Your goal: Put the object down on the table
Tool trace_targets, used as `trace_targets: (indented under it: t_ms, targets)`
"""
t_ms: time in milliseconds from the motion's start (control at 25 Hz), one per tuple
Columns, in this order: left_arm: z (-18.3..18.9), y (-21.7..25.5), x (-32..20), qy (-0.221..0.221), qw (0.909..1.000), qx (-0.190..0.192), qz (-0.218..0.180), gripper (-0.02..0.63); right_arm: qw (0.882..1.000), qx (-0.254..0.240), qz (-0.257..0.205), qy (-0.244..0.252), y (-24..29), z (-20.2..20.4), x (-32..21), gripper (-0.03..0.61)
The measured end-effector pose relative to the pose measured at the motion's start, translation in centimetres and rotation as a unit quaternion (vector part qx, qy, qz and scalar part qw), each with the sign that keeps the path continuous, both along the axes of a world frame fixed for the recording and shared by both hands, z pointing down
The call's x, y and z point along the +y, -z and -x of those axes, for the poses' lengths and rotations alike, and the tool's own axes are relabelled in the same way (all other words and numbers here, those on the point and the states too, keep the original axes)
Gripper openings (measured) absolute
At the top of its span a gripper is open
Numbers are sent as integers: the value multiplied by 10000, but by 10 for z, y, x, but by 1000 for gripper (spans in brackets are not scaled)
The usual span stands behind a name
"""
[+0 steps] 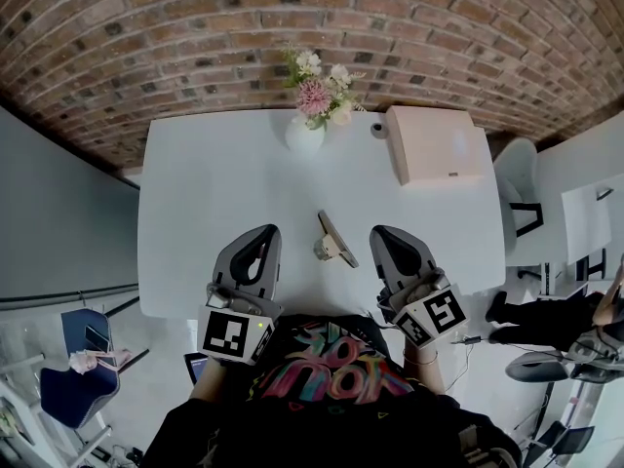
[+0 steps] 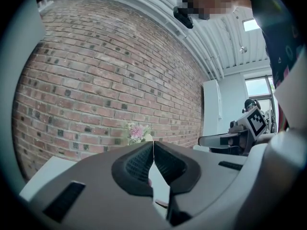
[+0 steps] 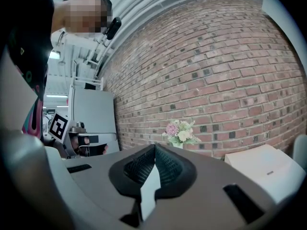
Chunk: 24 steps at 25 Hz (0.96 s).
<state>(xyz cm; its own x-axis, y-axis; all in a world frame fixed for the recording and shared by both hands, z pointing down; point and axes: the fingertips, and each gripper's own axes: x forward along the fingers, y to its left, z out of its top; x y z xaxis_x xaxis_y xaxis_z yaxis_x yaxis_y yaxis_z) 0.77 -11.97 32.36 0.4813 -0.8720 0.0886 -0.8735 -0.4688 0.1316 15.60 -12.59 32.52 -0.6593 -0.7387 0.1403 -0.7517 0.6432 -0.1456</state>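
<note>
This is looking like an office or studio workroom. A bare brick wall is running along one side, and a plain white table is standing against it, carrying a vase of flowers and a white box. A blue office chair is standing at the left and a white chair at the right. Overhead, an industrial white ceiling with exposed pipes is showing, and a tall white cabinet is standing beside a window.
</note>
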Motion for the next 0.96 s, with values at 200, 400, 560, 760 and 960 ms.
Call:
trace_targets:
  t_ms: [200,400,560,760,960]
  targets:
    - [4,-4,-4,66,10000,-15,46,25,9999,-100,-5,-51,0,0,-2,17]
    - [13,-5,-10,112,9999,-49,20,25,9996,-253,-33,-155,3,-5,-5,17]
    - [20,-6,-10,183,9998,-74,19,25,9995,-262,-75,-128,6,-2,-6,17]
    - [22,-8,-8,175,9998,-94,10,25,9998,-194,-73,-55,4,4,-4,17]
    - [22,-10,-6,134,9998,-113,27,25,9997,-224,-87,-10,4,6,-4,17]
